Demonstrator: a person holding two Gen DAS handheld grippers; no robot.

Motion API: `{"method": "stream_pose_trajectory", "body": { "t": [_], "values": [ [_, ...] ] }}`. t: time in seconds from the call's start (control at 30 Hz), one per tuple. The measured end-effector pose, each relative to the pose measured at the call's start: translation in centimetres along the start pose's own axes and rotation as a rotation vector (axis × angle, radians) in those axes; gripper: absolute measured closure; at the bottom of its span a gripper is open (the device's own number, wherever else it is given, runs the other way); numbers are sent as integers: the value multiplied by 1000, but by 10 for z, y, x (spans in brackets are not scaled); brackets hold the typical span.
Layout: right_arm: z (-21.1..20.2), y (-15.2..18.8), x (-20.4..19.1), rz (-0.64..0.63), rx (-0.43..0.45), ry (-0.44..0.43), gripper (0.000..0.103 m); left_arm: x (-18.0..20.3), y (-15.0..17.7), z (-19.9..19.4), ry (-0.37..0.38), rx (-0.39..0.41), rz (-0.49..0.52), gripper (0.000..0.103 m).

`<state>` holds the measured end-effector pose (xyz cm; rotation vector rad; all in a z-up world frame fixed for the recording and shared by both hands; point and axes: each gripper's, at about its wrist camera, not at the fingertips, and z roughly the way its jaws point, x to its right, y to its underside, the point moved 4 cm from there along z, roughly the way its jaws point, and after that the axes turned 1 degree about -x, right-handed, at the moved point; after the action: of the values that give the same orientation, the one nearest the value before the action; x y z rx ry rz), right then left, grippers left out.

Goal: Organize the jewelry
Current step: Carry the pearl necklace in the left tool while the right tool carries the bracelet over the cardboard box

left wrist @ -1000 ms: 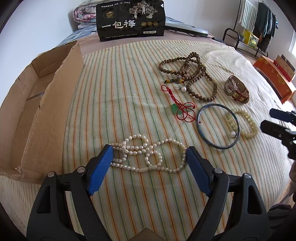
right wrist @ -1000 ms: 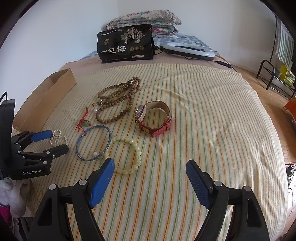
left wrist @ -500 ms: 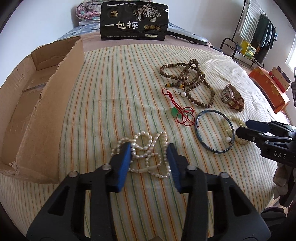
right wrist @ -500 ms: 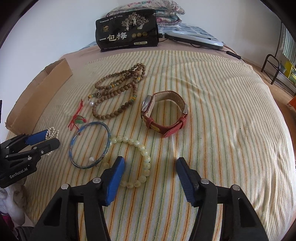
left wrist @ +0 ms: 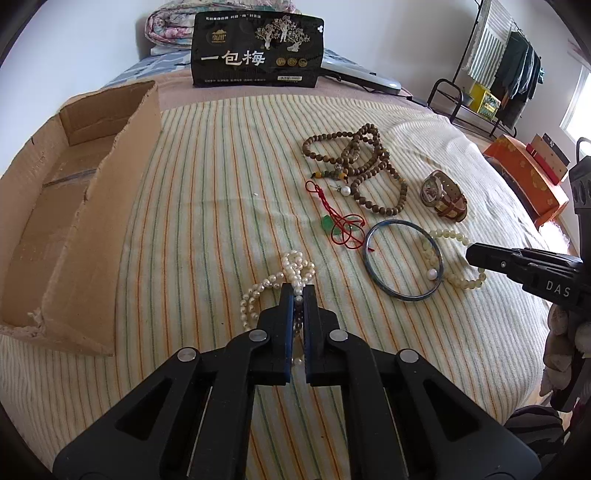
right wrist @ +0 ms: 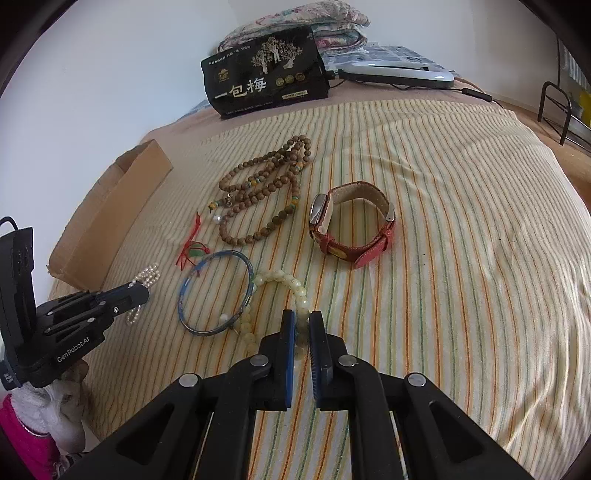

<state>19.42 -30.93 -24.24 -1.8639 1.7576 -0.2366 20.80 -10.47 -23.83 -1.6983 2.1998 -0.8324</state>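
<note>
Pearls first: in the left wrist view the left gripper [left wrist: 298, 291] has its blue pads pinched together on the pearl necklace [left wrist: 284, 280], with the strand bunched up between the fingers and a few loops spilling out onto the striped bedspread [left wrist: 229, 177]. To its left sits an open cardboard box [left wrist: 74, 221], right on the cover. Further out on the right you've got the wooden bead necklace [left wrist: 364, 173], a red cord with a green pendant [left wrist: 338, 221] just below it, a loose pearl earring [left wrist: 345, 191] between those two, then the blue bangle [left wrist: 404, 260] and a watch [left wrist: 445, 195] with a brown strap. The right gripper [left wrist: 476, 254] pokes in from the right edge, tips right on the pale bead bracelet [left wrist: 463, 258], which partly overlaps the bangle. A black snack bag [left wrist: 258, 51] stands at the far end of the bed, with a folded quilt [left wrist: 166, 26] behind it.

Right wrist view: the right gripper [right wrist: 302, 319] is clamped on the pale bead bracelet [right wrist: 291, 286], beads squeezed between the blue pads. The bracelet's far side lies across the rim of the blue bangle [right wrist: 214, 293], and a small white pearl [right wrist: 223, 317] sits inside the bangle. The watch [right wrist: 351, 229] stands on its strap just beyond, well clear of the fingers. The wooden bead necklace [right wrist: 266, 188] is past that, the red cord with a green pendant [right wrist: 194, 247] to its left. At the left edge the left gripper [right wrist: 142, 291] shows up closed on the pearl necklace [right wrist: 147, 275], next to the cardboard box [right wrist: 122, 210].
</note>
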Motion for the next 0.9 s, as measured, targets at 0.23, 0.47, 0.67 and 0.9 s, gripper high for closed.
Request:
{"method": "stream_pose_trajectory", "body": {
  "t": [0.23, 0.47, 0.67, 0.9],
  "values": [
    [-28, -8, -11, -13, 59, -9, 98, 2, -4, -22, 14, 39, 2, 102],
    [-55, -16, -25, -35, 107, -12, 98, 2, -7, -51, 24, 84, -1, 102],
    [-77, -20, -35, -54, 139, -13, 98, -6, -13, -79, 28, 128, -19, 102],
    [-103, -30, -62, -94, 183, -21, 98, -19, -19, -111, 24, 185, -35, 102]
  ]
}}
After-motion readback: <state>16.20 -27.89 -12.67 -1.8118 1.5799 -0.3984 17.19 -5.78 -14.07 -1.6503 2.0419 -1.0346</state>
